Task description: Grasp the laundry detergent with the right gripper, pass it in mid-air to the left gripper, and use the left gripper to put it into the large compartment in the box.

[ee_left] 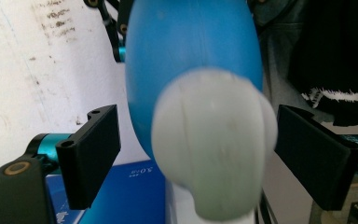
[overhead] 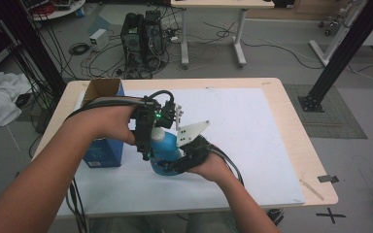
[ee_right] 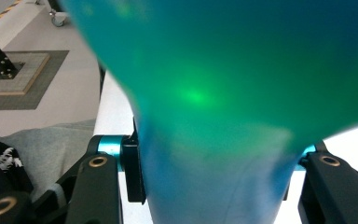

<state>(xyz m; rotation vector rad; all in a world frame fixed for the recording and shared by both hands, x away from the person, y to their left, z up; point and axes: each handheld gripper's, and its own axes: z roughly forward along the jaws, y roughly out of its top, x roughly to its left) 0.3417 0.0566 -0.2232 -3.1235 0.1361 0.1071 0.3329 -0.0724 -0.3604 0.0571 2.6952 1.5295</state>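
My right hand-held gripper (ee_right: 214, 186) clamped on blue bottle (ee_right: 223, 84). My left hand-held gripper (ee_left: 198, 154) wide open, white cap (ee_left: 214, 149) btwn jaws, untouched.

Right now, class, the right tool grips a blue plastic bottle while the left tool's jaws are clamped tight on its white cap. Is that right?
Not quite. The left tool is open: in the left gripper view its jaws stand clear of the white cap. The right tool does grip the blue plastic bottle.

Your surface (overhead: 291, 141) is a light wooden top, with a white sheet (overhead: 243, 131) spread over most of it. On that sheet, a blue box (overhead: 104, 148) with open brown flaps stands at your left.
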